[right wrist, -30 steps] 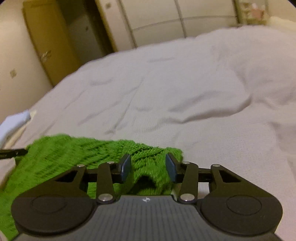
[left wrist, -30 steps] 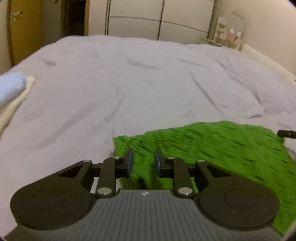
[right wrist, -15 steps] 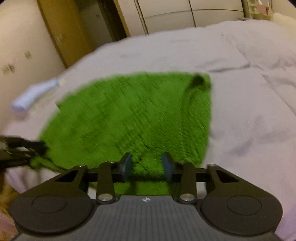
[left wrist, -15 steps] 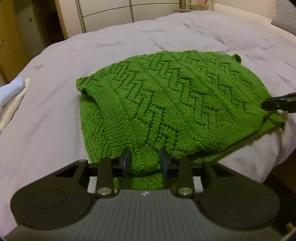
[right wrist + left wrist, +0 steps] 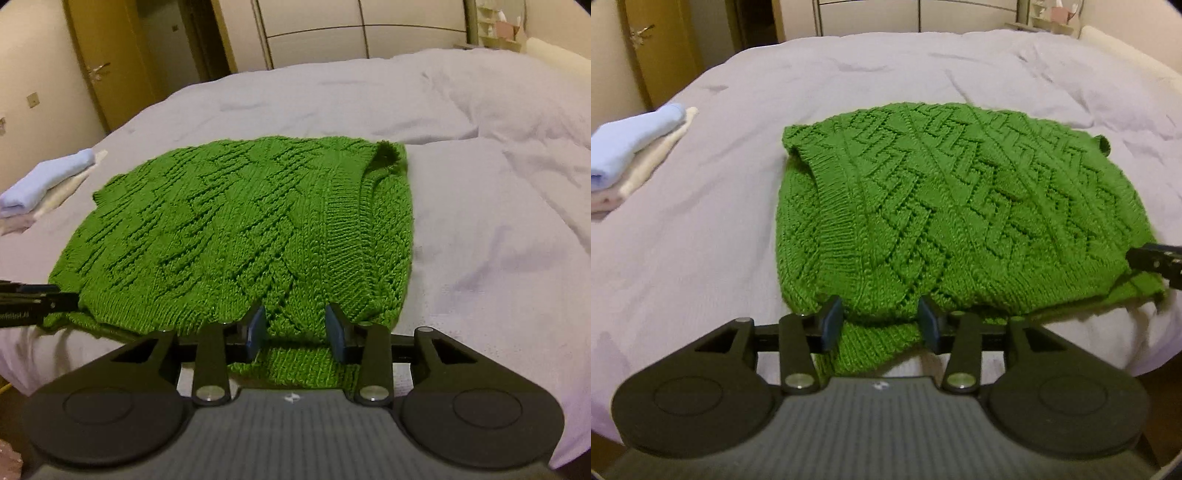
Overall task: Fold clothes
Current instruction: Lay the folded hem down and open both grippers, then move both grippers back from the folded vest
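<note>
Garment: green knitted sweater (image 5: 945,206), folded, lying on the lilac bedspread (image 5: 701,229) near its 6 o'clock edge.
Left gripper (image 5: 881,328): jaws opening, hem between the pads, not pinched.
Right gripper (image 5: 295,330): jaws opening, hem between, released.
Stack: folded clothes (image 5: 631,147) at 9 o'clock, well apart.

Bare bedspread (image 5: 923,70) beyond; folded stack (image 5: 631,155) blocks left.
</note>
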{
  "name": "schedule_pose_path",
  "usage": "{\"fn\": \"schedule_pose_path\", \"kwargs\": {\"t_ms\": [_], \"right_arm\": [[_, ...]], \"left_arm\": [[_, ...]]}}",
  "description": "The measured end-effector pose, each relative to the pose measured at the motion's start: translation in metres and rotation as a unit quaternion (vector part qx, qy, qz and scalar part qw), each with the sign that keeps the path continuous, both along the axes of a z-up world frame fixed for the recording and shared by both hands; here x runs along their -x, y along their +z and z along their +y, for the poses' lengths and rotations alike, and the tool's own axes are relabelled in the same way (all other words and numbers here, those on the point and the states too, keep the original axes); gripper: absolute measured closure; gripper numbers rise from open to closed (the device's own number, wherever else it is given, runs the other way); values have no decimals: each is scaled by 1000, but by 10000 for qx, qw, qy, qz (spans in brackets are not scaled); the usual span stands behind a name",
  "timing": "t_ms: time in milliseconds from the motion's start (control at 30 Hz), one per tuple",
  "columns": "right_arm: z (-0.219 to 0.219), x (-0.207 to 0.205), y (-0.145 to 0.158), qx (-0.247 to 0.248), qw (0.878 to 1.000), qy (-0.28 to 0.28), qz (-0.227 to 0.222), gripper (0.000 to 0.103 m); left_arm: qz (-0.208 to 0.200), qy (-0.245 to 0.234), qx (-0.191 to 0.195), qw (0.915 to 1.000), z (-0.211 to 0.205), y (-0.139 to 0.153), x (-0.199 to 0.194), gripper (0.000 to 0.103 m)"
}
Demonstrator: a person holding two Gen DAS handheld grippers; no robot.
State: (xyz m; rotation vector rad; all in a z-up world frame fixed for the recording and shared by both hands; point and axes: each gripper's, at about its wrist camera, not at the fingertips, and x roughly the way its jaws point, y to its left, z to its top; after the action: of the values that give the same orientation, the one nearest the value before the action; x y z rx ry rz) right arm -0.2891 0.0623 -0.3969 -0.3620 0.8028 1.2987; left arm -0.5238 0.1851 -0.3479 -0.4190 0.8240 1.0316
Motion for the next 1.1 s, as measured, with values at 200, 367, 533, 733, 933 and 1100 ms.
{"fn": "schedule_pose_path", "kwargs": {"t_ms": [200, 367, 533, 733, 933, 1100], "right_arm": [[-15, 11, 20, -56, 9999, -163, -16, 19], [-27, 15, 24, 30, 9995, -292, 129, 14], [-34, 20, 29, 133, 9989, -421, 147, 14], [-43, 25, 38, 69, 9988, -463, 151, 13], [-51, 33, 51, -89, 9992, -375, 85, 13], [-57, 34, 57, -183, 9992, -350, 83, 13]], "left_arm": [[262, 111, 105, 9995, -18, 11, 1, 56], [332, 159, 146, 9992, -26, 15, 4, 54], [256, 136, 90, 9995, -36, 26, 8, 49], [260, 127, -72, 9996, -48, 36, 12, 43], [247, 184, -119, 9995, -60, 44, 17, 42], [213, 205, -177, 9994, -69, 52, 19, 41]]}}
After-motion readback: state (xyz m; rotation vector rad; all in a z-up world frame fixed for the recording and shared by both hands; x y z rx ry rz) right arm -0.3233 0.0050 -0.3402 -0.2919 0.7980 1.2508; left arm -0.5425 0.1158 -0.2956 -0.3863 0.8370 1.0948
